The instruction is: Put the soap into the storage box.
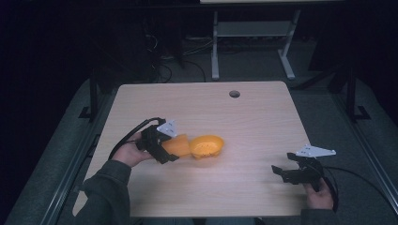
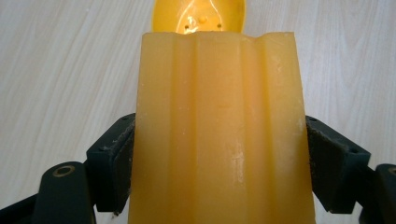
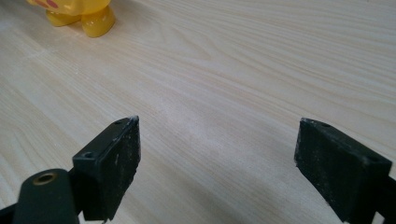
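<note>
My left gripper [image 1: 170,149] is shut on a pale orange ridged block [image 1: 180,144] at the table's middle left. In the left gripper view the block [image 2: 219,116] stands between the two black jaws, which press its sides. Its far end reaches a yellow bowl [image 1: 207,146] that rests on the table just to the right. The bowl's rim [image 2: 198,16] shows beyond the block's top edge. At the table's front right, my right gripper [image 1: 284,165] is open with nothing between its jaws, and it [image 3: 217,158] hovers low over bare wood. The yellow bowl's footed underside [image 3: 79,14] sits far off.
The light wooden table [image 1: 253,122] has a round cable hole [image 1: 234,93] near its far edge. A white desk frame [image 1: 253,42] stands on the floor behind it. Black cables trail from both grippers.
</note>
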